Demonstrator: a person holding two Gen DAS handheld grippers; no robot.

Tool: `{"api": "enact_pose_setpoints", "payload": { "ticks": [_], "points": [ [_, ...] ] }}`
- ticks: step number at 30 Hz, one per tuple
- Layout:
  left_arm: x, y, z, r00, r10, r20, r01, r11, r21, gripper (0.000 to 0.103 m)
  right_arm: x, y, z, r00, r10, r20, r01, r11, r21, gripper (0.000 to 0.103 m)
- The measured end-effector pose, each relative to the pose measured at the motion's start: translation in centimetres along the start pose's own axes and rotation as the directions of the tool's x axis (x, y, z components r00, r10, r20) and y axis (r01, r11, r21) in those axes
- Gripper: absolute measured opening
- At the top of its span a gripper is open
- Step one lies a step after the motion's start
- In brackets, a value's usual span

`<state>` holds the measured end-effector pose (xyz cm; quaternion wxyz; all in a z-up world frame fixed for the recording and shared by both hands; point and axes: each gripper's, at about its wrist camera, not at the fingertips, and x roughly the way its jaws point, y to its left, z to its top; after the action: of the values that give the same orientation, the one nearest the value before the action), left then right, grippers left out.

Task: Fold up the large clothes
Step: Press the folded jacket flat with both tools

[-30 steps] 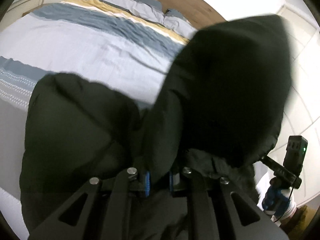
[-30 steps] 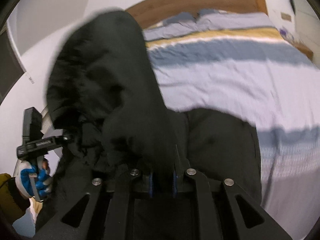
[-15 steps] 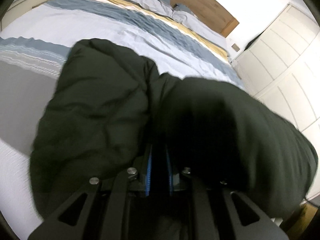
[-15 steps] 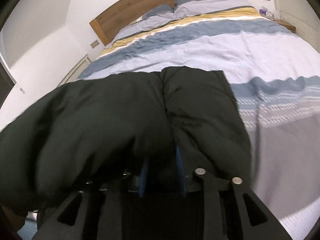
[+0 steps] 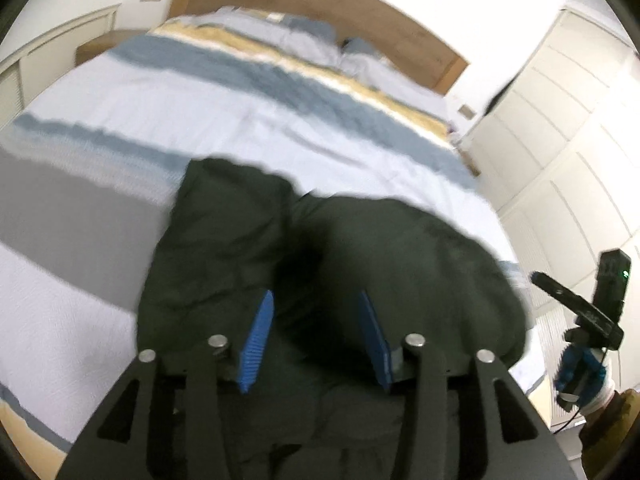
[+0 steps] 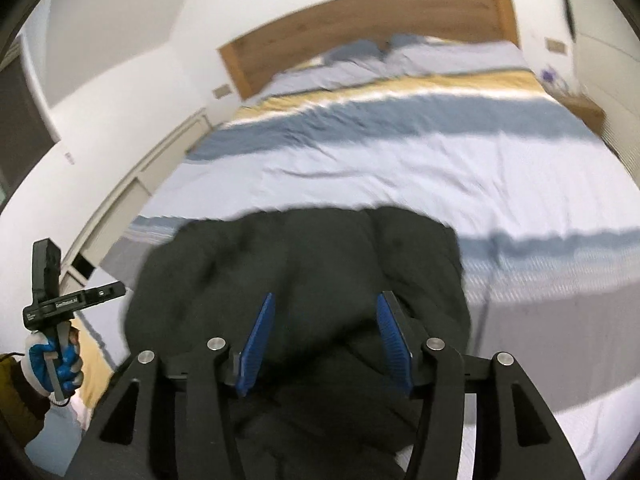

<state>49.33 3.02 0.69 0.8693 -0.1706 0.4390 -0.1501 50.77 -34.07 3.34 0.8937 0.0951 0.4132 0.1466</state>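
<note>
Black puffy jacket (image 5: 332, 280) lies folded on the bed (image 5: 200, 128); our left gripper (image 5: 316, 332) and right gripper (image 6: 326, 340), just opening, hold nothing, so we risk it springing open.

A: Left wrist cam sits behind the left gripper (image 5: 316, 330), looks fwd and down its fingers at the dark jacket (image 5: 224, 248) close below, bed (image 5: 200, 120) and headboard (image 5: 320, 12) beyond.

B: Right wrist cam, same setup behind the right gripper (image 6: 325, 334), same tilt, jacket close.

A: Shared?

B: Jacket, bed, headboard. Each cam also catches the other gripper at its frame edge.
</note>
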Motion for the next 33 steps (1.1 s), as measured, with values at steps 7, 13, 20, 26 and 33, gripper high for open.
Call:
{"api": "enact_pose_setpoints", "payload": {
  "ticks": [7, 13, 20, 26, 33],
  "points": [
    [1.2, -5.9, 2.0, 0.997, -0.082, 0.002, 0.082, 0.995, 0.063, 0.059, 1.8, 4.9, 2.0, 0.998, 0.041, -0.052, -0.047, 0.993, -0.109, 0.065],
    [6.5, -7.2, -0.7, 0.997, -0.016, -0.076, 0.025, 0.992, 0.122, 0.059, 5.8, 6.3, -1.0, 0.987, 0.025, -0.161, -0.051, 0.986, -0.159, 0.071],
    [11.1, -3.7, -4.9, 0.989, 0.083, -0.124, -0.07, 0.992, 0.102, 0.059, 10.1, 5.3, -6.5, 0.963, -0.042, -0.265, -0.005, 0.985, -0.175, 0.071],
    [13.8, -3.1, -4.2, 0.985, 0.127, -0.117, -0.114, 0.987, 0.11, 0.059, 12.7, 4.8, -6.5, 0.963, -0.056, -0.263, 0.016, 0.988, -0.154, 0.072],
    [16.7, -1.6, -0.4, 0.979, 0.161, -0.126, -0.146, 0.982, 0.118, 0.059, 15.4, 4.6, -4.1, 0.967, -0.065, -0.247, 0.032, 0.99, -0.138, 0.072]
  ]
}}
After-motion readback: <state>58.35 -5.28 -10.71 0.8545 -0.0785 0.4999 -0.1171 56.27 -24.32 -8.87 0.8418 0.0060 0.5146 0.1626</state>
